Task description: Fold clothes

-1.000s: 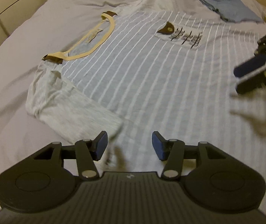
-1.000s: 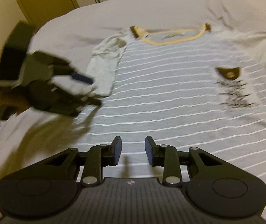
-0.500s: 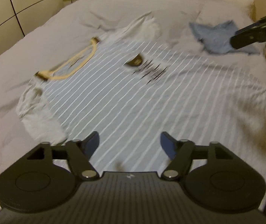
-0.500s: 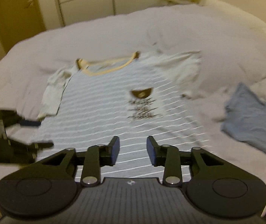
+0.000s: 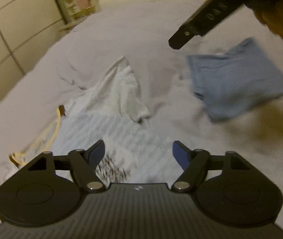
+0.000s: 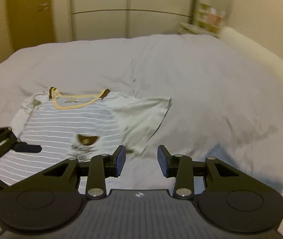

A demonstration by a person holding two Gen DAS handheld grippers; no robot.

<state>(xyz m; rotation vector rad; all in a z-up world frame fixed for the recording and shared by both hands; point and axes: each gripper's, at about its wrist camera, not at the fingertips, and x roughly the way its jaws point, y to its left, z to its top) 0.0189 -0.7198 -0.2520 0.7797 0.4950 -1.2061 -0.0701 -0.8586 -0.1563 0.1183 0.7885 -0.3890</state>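
A bed (image 6: 201, 83) with a pale grey cover fills both views, stretching ahead of and below the two grippers. A striped T-shirt (image 6: 65, 119) with a yellow neckband lies spread flat on it: in the right wrist view it sits ahead and to the left of the right gripper (image 6: 141, 159), one pale sleeve (image 6: 141, 115) reaching to just beyond the fingertips. In the left wrist view the same shirt (image 5: 121, 123) lies directly under and ahead of the left gripper (image 5: 138, 153), its sleeve pointing away. A folded blue garment (image 5: 236, 79) rests on the cover ahead and to the right of the left gripper, well apart from the shirt; the right wrist view shows only a blurred blue patch (image 6: 230, 159) of it behind the right finger.

The left gripper hangs above the shirt with fingers spread wide, having just closed in slightly, nothing between them. The right gripper is parted more narrowly, having just opened a little, also empty and clear of the cloth.
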